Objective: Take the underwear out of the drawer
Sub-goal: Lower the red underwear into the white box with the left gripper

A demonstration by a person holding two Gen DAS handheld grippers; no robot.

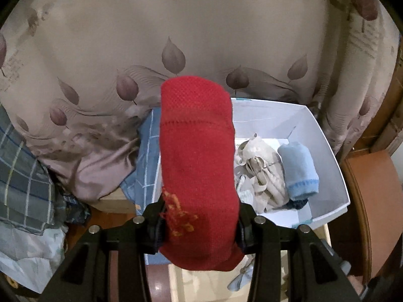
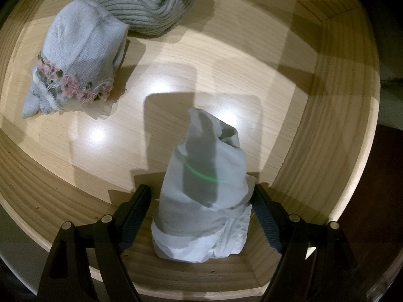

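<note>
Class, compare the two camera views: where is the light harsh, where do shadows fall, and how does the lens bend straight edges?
Right wrist view: bright glare spots on the drawer floor, hard shadows beside the white roll, drawer walls bowed into curves, dark corners. Left wrist view: softer, even light; the red roll looms large, the curtain bulges.

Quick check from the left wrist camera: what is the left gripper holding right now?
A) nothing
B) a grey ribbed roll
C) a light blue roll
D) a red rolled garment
D: the left gripper is clamped on the red rolled garment, which sticks up between its fingers in front of the white box.
</note>
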